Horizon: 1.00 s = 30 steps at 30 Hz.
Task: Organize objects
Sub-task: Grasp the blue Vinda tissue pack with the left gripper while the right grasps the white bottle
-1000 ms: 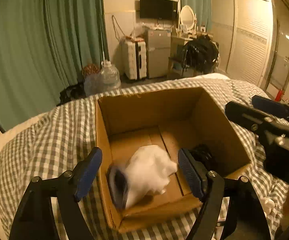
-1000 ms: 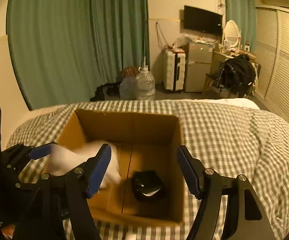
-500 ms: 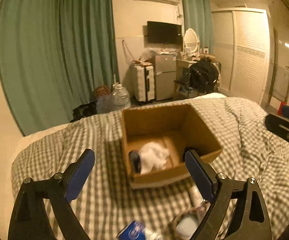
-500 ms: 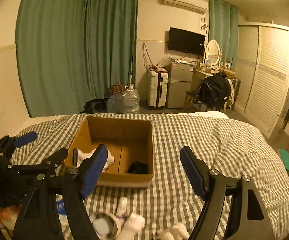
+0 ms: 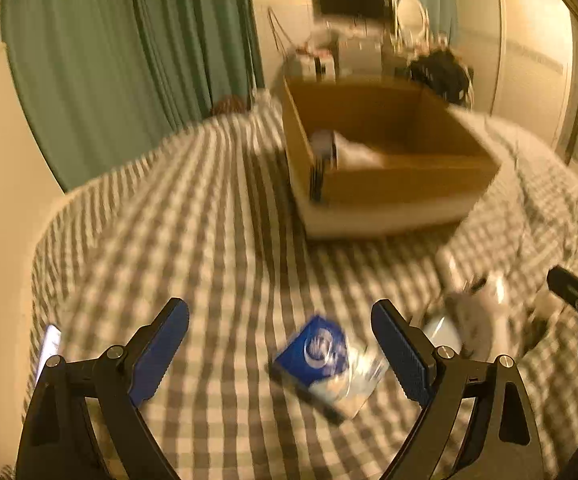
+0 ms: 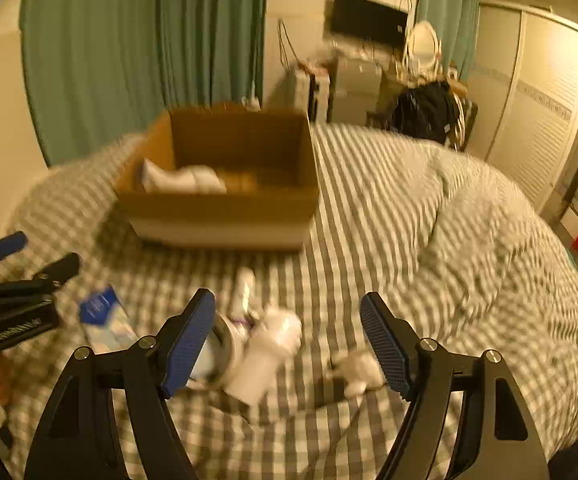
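Both grippers farther from box [image 5: 389, 184] now; blurred blue packet [image 5: 317, 354].

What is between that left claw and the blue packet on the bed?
Nothing visible. The blue packet lies on the checked bedcover just ahead of the open left gripper, with only bare cover between them.

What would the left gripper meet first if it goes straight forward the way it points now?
Most likely the blue packet on the checked bedcover: it lies between the open fingers of the left gripper, just ahead. The frame is blurred, so depth is uncertain.
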Motion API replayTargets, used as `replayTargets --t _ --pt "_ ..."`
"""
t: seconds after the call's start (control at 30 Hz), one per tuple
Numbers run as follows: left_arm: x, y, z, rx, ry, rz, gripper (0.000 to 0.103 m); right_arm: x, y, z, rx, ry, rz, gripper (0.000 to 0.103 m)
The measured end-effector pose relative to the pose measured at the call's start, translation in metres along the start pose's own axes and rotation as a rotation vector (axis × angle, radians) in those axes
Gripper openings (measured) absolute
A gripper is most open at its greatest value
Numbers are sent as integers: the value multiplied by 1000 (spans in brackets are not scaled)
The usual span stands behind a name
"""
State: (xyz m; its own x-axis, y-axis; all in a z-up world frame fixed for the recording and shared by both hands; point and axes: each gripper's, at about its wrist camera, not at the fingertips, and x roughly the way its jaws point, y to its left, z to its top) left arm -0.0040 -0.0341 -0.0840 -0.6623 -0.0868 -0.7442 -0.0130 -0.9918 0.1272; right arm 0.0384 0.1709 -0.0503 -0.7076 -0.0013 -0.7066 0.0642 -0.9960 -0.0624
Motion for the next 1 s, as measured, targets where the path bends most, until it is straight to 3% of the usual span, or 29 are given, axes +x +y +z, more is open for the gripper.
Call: replayTargets --t 0.13,0.43,0.8,0.9,0.97,1.0 --pt "20 -8 -12 24 88 -10 95 35 -10 -18 5 101 -43 75" --pt "50 -23 -24 83 233 -49 95 76 -11 -38 42 224 41 68" --pt "74 -47 -35 168 369 -104 101 119 -6 -37 63 287 121 63" --pt "75 -61 -40 227 373 -78 100 120 -4 -38 51 284 119 62" --pt "71 -66 -42 242 360 -80 97 120 -5 -40 54 285 122 59" --pt "68 -67 -43 244 354 -90 90 120 -5 -41 55 283 123 54"
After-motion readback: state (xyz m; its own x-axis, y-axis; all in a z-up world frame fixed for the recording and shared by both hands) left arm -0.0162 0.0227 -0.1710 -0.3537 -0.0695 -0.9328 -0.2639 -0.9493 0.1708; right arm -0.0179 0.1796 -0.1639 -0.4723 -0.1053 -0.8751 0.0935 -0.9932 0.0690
